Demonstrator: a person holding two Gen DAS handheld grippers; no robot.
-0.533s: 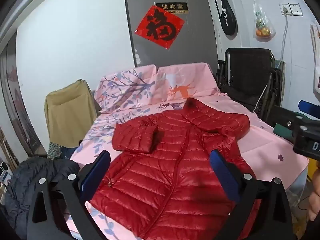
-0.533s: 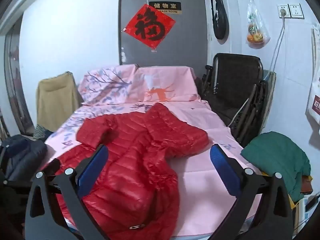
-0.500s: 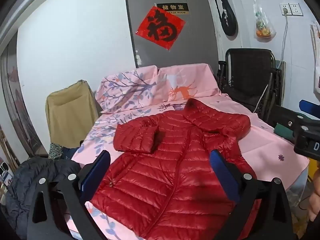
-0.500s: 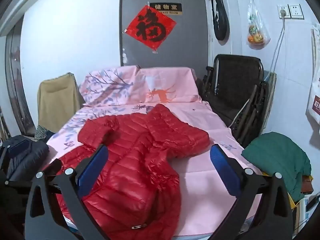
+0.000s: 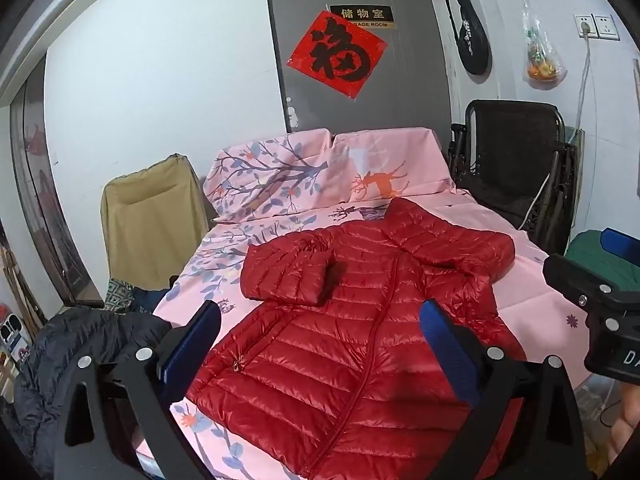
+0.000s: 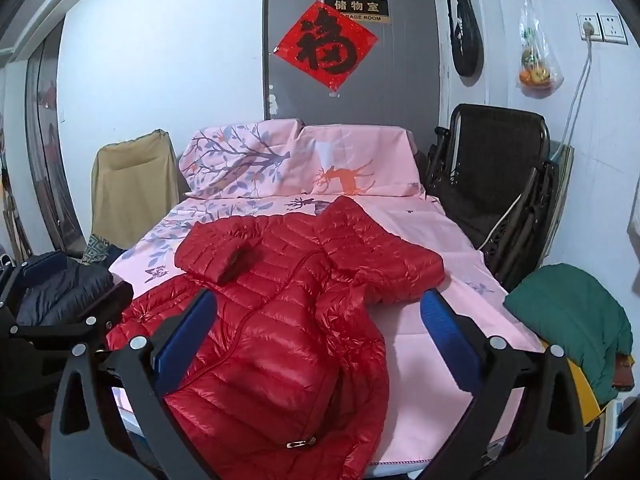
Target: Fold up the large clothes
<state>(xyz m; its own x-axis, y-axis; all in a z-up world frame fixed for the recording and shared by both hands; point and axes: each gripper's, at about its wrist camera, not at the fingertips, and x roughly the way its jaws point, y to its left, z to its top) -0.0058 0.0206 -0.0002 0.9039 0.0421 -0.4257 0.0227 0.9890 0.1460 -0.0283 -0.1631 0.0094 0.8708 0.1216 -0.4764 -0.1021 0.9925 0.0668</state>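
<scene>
Claw state first: my left claw (image 5: 320,344) stands with both blue pads spread wide apart, nothing between them but air above the red down jacket (image 5: 352,320). My right claw (image 6: 320,332) is likewise spread wide and grips nothing.

Jacket position: it lies front-up on the bed (image 5: 540,312), filling the centre and lower centre of both views. Its hem sits at the lower edge of the frame, directly under my claws; its collar points toward the pillows (image 5: 320,172) at upper centre. The zipper marks the long axis, running from lower centre up and slightly right in the left view.

One sleeve (image 5: 288,276), at centre left of the left view, is already folded across the chest. The other sleeve (image 6: 384,260) lies spread toward the right of the frame, out over bare sheet.

Judgement: the unfolded sleeve lies on my right claw's side, nearer to it than to the left. The next fold should carry that sleeve leftward across the zipper line.
</scene>
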